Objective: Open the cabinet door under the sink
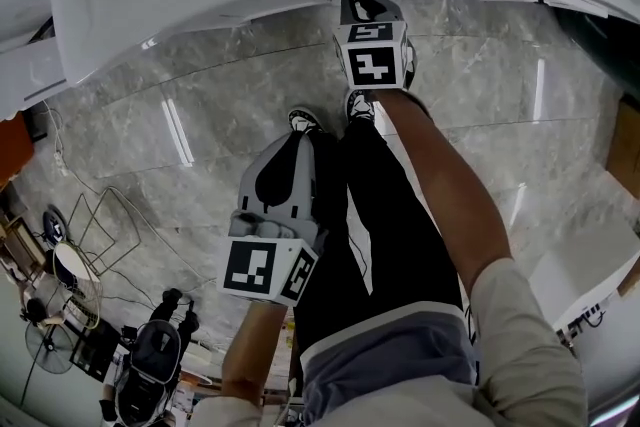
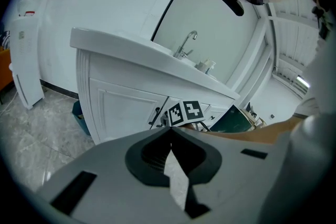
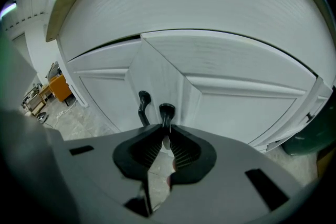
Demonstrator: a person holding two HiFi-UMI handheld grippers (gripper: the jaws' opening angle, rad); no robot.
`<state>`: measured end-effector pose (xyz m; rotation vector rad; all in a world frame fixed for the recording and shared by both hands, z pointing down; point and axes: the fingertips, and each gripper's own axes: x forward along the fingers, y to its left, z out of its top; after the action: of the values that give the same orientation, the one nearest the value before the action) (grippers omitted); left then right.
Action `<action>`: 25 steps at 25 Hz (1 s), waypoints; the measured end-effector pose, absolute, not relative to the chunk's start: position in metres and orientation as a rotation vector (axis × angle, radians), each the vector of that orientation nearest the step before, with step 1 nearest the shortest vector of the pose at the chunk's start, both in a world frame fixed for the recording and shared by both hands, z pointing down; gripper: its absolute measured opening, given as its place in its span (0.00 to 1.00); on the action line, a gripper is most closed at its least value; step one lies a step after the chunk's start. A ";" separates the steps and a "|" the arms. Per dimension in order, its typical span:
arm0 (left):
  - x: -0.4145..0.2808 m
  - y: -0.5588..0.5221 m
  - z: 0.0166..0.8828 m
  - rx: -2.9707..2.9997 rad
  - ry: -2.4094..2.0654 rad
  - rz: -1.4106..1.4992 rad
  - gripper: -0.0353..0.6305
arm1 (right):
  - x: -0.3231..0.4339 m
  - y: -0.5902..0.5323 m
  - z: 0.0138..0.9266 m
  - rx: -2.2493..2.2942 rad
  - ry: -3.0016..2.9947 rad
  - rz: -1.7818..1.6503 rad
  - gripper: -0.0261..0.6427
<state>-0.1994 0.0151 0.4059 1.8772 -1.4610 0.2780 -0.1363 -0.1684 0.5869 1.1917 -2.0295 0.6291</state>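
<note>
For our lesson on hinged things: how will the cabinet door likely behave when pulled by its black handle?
Probably stiff: the door looks like a solid panelled board, so it should swing rather than flex. The handle is a thin, smooth black bar, so the right gripper clamped on it might slip.

The grey marbled floor (image 1: 200,125) carries the white cabinet (image 2: 121,107). Right in front of the cabinet stand a person's two shoes (image 1: 305,120). A blue bin (image 2: 79,113) sits just beside the cabinet's end, with a tall white unit (image 2: 23,60) beyond it. Well away from the cabinet stand a fan (image 1: 52,347) and a black-and-white machine (image 1: 150,355).
</note>
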 end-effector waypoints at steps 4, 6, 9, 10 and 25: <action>-0.206 0.011 0.405 1.908 -1.470 0.301 0.05 | -0.136 -0.166 0.586 1.172 -2.057 0.622 0.12; -0.211 0.011 0.404 1.912 -1.475 0.302 0.05 | -0.134 -0.164 0.584 1.172 -2.057 0.621 0.12; -0.213 0.012 0.407 1.889 -1.478 0.293 0.05 | -0.136 -0.160 0.584 1.159 -2.061 0.628 0.12; -0.211 0.013 0.408 1.884 -1.471 0.289 0.05 | -0.136 -0.158 0.584 1.156 -2.062 0.631 0.12; -0.182 0.016 0.403 1.906 -1.387 0.287 0.05 | -0.123 -0.133 0.584 1.053 -2.091 0.560 0.12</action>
<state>-0.1817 0.0163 0.4027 1.9059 -1.3869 0.2869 -0.1232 -0.1333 0.5841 1.0526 -2.0910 0.5604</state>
